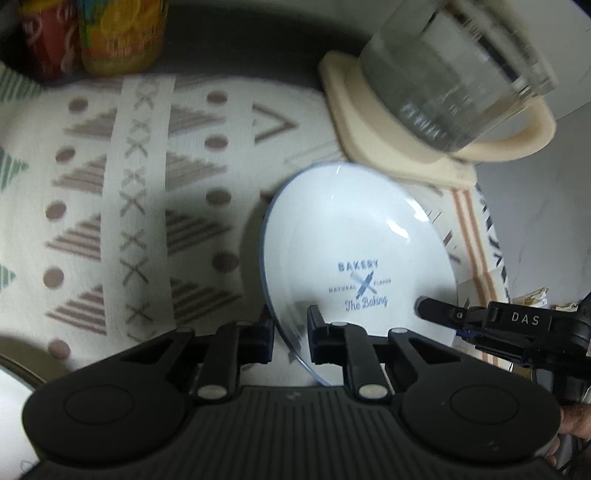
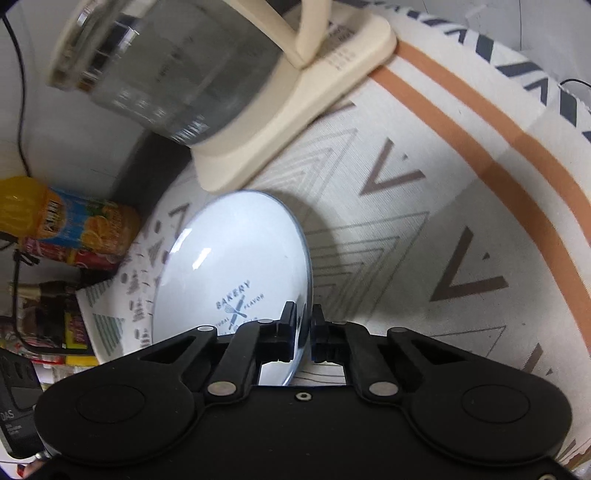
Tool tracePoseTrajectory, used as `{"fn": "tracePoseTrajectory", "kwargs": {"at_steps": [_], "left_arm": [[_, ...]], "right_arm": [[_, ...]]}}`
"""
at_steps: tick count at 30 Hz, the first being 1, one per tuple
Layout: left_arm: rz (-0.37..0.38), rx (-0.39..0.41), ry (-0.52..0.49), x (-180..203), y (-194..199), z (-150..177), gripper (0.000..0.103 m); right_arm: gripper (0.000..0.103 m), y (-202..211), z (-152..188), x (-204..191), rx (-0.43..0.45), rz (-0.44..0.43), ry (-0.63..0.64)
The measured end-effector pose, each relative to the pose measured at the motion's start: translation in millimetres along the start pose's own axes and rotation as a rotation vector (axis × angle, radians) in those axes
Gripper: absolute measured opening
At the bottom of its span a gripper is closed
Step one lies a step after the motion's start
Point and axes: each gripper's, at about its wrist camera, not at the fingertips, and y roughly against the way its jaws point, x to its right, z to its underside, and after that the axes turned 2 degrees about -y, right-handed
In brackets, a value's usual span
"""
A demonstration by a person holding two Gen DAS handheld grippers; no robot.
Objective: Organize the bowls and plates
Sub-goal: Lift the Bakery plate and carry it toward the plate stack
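A white plate [image 1: 351, 236] with a blue rim and a "BAKERY" print is held tilted above the patterned tablecloth [image 1: 147, 184]. My left gripper [image 1: 291, 332] is shut on the plate's near left rim, one finger on each face. In the left wrist view my right gripper [image 1: 424, 306] reaches in from the right and touches the plate's right edge. In the right wrist view the same plate [image 2: 236, 251] stands left of centre, and my right gripper [image 2: 304, 328] is shut on its near right rim.
A glass kettle [image 1: 458, 74] on a cream base [image 1: 399, 147] stands just behind the plate. Drink cans [image 1: 122, 33] sit at the far left corner. Another white dish's edge [image 1: 14, 406] shows at the lower left. The tablecloth's orange-striped border [image 2: 498, 147] runs along the right.
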Motion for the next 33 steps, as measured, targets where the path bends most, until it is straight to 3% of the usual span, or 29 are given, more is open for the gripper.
{"fn": "tracePoseTrajectory", "kwargs": {"at_steps": [19, 33], "left_arm": [[0.025, 0.191, -0.034, 9, 56, -5, 0.012], [0.022, 0.294, -0.011, -6, 99, 15, 0.012]], "right_arm": [[0.009, 40, 3, -43, 0.144, -0.061, 0.102], [0.01, 55, 31, -78, 0.18, -0.103, 0.177]]}}
